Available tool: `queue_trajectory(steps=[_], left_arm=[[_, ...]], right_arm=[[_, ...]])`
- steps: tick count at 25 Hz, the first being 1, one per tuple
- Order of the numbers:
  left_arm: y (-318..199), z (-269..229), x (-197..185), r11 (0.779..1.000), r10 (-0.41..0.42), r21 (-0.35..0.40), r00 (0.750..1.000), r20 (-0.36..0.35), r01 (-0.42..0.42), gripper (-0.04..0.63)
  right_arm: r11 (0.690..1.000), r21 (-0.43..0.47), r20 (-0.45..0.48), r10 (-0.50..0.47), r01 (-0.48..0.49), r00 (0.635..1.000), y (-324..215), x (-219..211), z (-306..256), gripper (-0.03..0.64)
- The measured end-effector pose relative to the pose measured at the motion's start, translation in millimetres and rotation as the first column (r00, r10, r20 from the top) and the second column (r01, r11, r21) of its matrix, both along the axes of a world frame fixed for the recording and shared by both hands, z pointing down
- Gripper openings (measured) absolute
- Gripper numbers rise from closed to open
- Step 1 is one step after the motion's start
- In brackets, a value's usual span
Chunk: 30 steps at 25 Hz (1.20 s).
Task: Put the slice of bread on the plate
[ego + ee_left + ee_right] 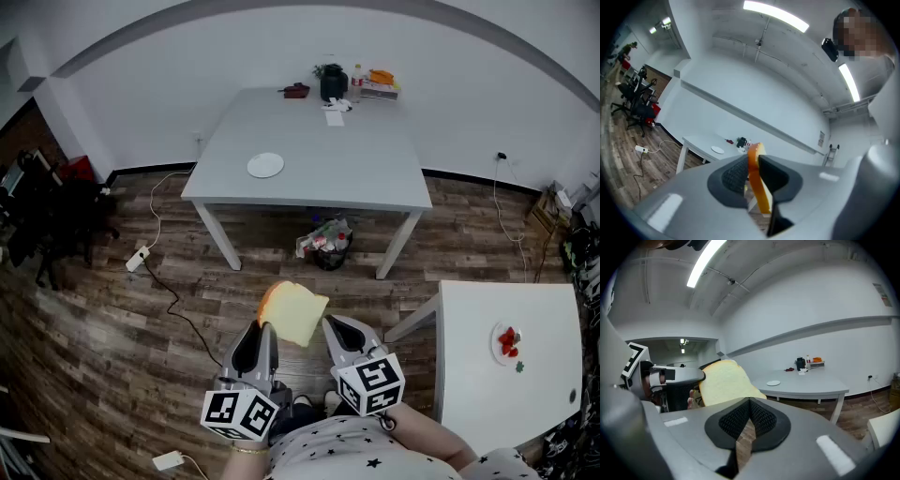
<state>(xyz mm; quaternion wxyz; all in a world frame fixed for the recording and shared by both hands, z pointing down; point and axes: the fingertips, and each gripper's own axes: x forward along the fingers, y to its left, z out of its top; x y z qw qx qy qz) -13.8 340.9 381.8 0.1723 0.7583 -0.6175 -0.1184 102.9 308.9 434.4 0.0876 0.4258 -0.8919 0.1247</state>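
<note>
A slice of bread (293,312) with an orange-brown crust is held up in front of me, over the wooden floor. My left gripper (266,330) is shut on its lower edge. In the left gripper view the bread (758,187) stands edge-on between the jaws of that gripper (753,161). My right gripper (331,325) is just right of the slice, shut and holding nothing. Its own view shows the bread (724,383) to the left of the right gripper (750,401). A small white plate (265,165) lies on the grey table (309,187) a few steps ahead, and it appears again as the plate (717,150) (773,383) in both gripper views.
A black kettle (333,82), a bottle and orange items sit at the grey table's far edge. A bag of rubbish (324,244) lies under it. A white table (525,375) at my right carries a dish of strawberries (507,342). Cables (159,272) run across the floor, with chairs at far left.
</note>
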Motion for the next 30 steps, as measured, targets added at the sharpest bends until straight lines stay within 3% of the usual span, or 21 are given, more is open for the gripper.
queue_trajectory(steps=[18,24,30], left_arm=[[-47,11,-64,1.000,0.014,-0.009,1.000,0.002,-0.014,0.074],[-95,18,-80,1.000,-0.001,-0.017,1.000,0.001,0.001,0.074],[-167,19,-91,0.999,-0.041,-0.034,0.999,-0.007,0.041,0.074]], right_arm=[[1.000,-0.014,-0.004,0.002,-0.002,1.000,-37,-66,12,-0.002],[0.999,-0.025,-0.006,-0.023,0.023,1.000,-83,-84,21,-0.002],[0.999,-0.025,-0.012,-0.046,0.046,0.999,-165,-91,17,-0.003]])
